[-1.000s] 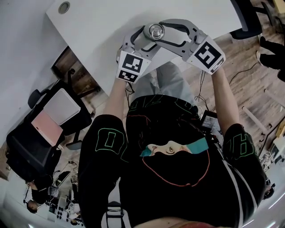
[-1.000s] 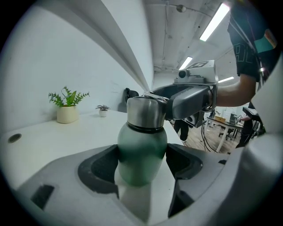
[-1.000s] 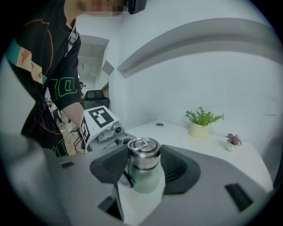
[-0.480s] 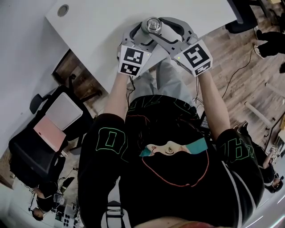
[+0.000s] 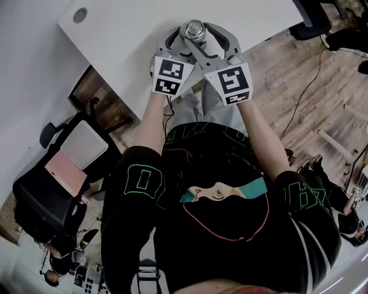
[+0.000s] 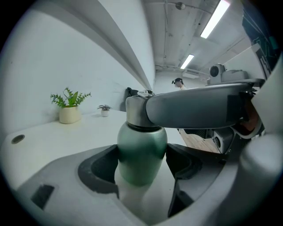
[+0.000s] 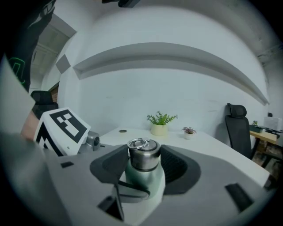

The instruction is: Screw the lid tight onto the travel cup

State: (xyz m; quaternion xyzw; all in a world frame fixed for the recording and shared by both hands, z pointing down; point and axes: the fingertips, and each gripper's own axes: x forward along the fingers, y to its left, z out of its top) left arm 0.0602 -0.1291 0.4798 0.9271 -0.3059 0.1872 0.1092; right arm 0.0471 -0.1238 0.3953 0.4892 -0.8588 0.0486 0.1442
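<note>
A green travel cup [image 6: 141,154] stands near the white table's edge [image 5: 132,34], and its steel lid [image 5: 194,28] with a ring on top sits on its neck. My left gripper [image 6: 141,165] is shut on the cup's green body, one dark pad on each side. From the right, my right gripper [image 7: 143,161] reaches in higher up, shut on the steel lid [image 7: 143,154]. In the left gripper view one of its grey fingers [image 6: 199,106] crosses in front of the lid. In the head view both marker cubes sit close together just below the cup.
A cable hole [image 5: 80,14] is at the table's far left corner. Two potted plants [image 7: 161,123] stand at the back by the wall. An office chair [image 7: 236,126] is at the table's right end, another chair [image 5: 75,149] on the floor to the left.
The right gripper has swung round the cup, its marker cube moving left and down towards the left gripper's cube, jaws still on the lid. The left gripper has stayed put on the cup.
</note>
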